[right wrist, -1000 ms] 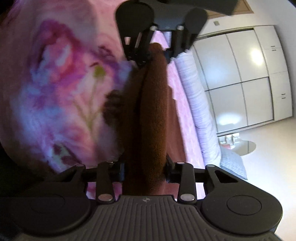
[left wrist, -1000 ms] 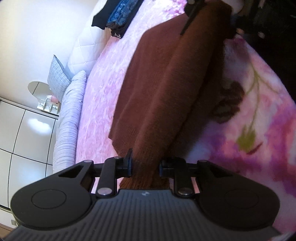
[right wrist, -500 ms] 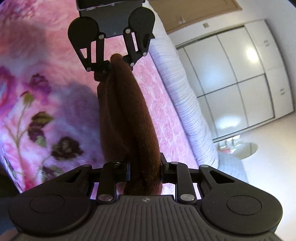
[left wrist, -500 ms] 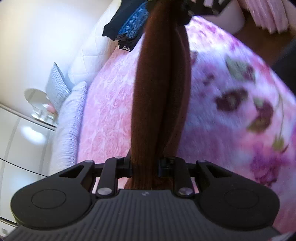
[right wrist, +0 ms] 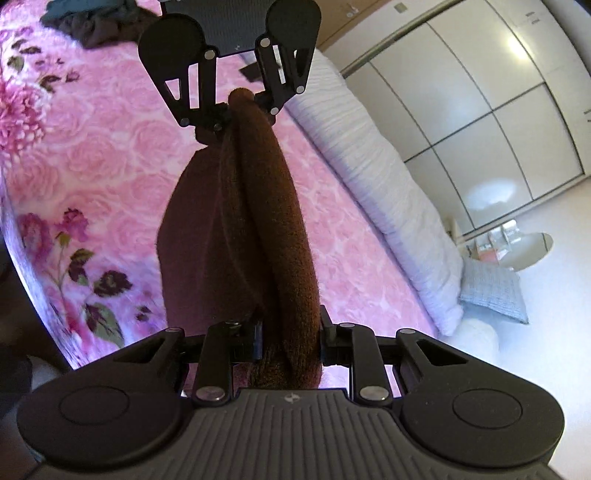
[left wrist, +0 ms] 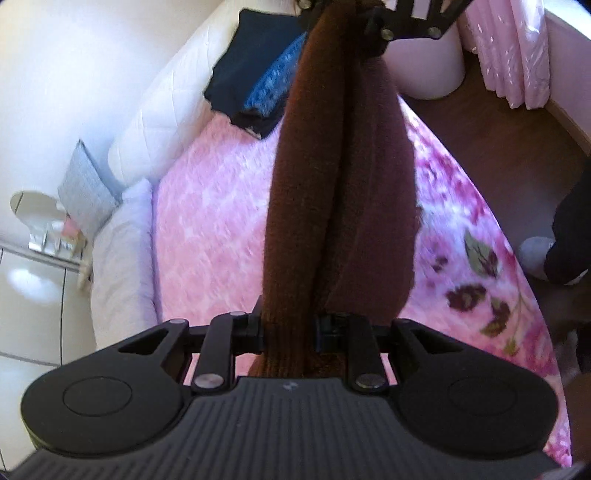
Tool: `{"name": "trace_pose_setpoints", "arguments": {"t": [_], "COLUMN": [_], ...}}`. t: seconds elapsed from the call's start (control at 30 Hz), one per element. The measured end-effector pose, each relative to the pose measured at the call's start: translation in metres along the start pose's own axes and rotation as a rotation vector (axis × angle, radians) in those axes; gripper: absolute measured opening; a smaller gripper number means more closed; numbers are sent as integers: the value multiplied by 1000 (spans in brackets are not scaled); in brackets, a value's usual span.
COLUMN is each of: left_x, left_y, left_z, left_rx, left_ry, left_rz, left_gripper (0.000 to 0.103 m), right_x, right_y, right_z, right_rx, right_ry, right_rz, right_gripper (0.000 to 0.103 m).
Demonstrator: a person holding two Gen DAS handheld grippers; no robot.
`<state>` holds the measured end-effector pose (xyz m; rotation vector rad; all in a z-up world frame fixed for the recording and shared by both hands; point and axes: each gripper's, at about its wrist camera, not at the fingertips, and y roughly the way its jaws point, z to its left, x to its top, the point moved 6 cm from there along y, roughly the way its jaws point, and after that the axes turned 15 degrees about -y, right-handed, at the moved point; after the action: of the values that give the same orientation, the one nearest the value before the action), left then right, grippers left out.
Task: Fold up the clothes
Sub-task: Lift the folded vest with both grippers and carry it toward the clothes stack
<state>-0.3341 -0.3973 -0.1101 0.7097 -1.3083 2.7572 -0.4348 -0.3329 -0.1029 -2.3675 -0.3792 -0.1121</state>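
A brown knitted garment (left wrist: pixel 340 177) hangs stretched between my two grippers, high above the pink floral bed (left wrist: pixel 207 229). My left gripper (left wrist: pixel 288 332) is shut on one end of it. The right gripper (left wrist: pixel 364 33) shows at the top of the left wrist view, pinching the other end. In the right wrist view the same brown garment (right wrist: pixel 258 229) sags in folds from my right gripper (right wrist: pixel 290 343), which is shut on it, across to the left gripper (right wrist: pixel 240 107) at the top.
A pile of dark and blue clothes (left wrist: pixel 255 77) lies by the white headboard (left wrist: pixel 155 110). Another dark heap (right wrist: pixel 96 22) sits at the bed's far edge. A striped bolster (right wrist: pixel 388 206), grey cushion (right wrist: pixel 491 288), round side table (right wrist: pixel 524 247) and white wardrobe (right wrist: pixel 480 110) flank the bed.
Both grippers have lifted the brown garment off the bed; it went from lying spread on the blanket to hanging taut in the air. The bed now looks much farther below.
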Motion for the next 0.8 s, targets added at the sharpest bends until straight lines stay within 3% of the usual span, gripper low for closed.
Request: {"name": "trace_pose_setpoints", "arguments": {"t": [0.2,0.43,0.6,0.8], "left_x": [64,143,206,305], "left_y": [5,32,67,134], "left_z": [26,40,45,61], "left_rx": [-11,-64,-111,-100], "left_ry": [68,190,277,317], "left_rz": [-98,-259,-329,-370], "left_gripper": [19,19,19,19], "right_x": [-40,-92,-141,-225], "right_y": [-27,-50,-55,-33], "right_z": [-50,-78,-93,-122], "right_rx": [-64,-107,-127,-165], "right_ry": [51,156,223,270], "right_rz": [76,241,340,406], "right_gripper": [23,23,23,23]}}
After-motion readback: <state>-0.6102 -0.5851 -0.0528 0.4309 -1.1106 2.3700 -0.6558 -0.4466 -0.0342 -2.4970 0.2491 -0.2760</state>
